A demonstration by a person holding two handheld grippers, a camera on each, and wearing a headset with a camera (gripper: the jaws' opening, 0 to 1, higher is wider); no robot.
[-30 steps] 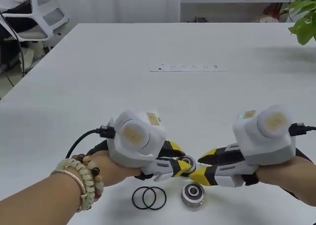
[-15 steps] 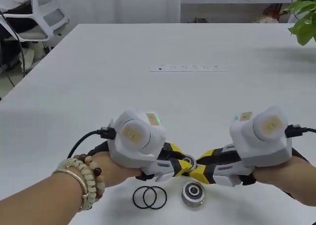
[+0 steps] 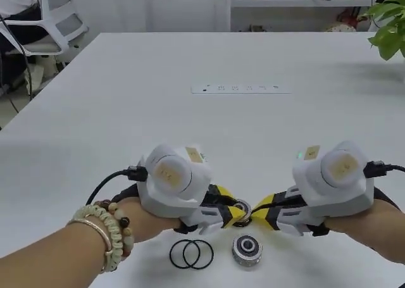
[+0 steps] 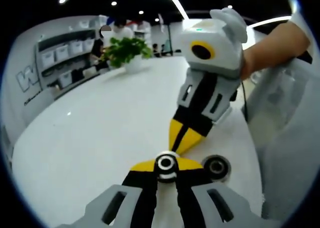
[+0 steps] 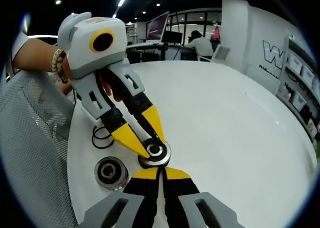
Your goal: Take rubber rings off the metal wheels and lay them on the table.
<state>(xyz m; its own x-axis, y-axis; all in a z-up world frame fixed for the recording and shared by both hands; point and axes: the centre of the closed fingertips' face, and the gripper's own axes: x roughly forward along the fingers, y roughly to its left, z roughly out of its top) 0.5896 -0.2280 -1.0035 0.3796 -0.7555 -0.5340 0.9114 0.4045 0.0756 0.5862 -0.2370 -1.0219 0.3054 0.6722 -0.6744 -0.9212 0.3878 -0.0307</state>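
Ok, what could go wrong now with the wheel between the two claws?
1. The left claw holds the wheel only at its tips. If the right claw, shut at the wheel's rim, pulls hard, the wheel might slip out and fall.
2. The second wheel and two rings lie close by, so a drop could knock them away.

left gripper (image 3: 235, 214) and right gripper (image 3: 259, 207) block each other, tips meeting at a held wheel (image 3: 241, 209); beneath them lie a loose wheel (image 3: 247, 249) and two rings (image 3: 191, 253); beyond, open table (image 3: 190, 123).
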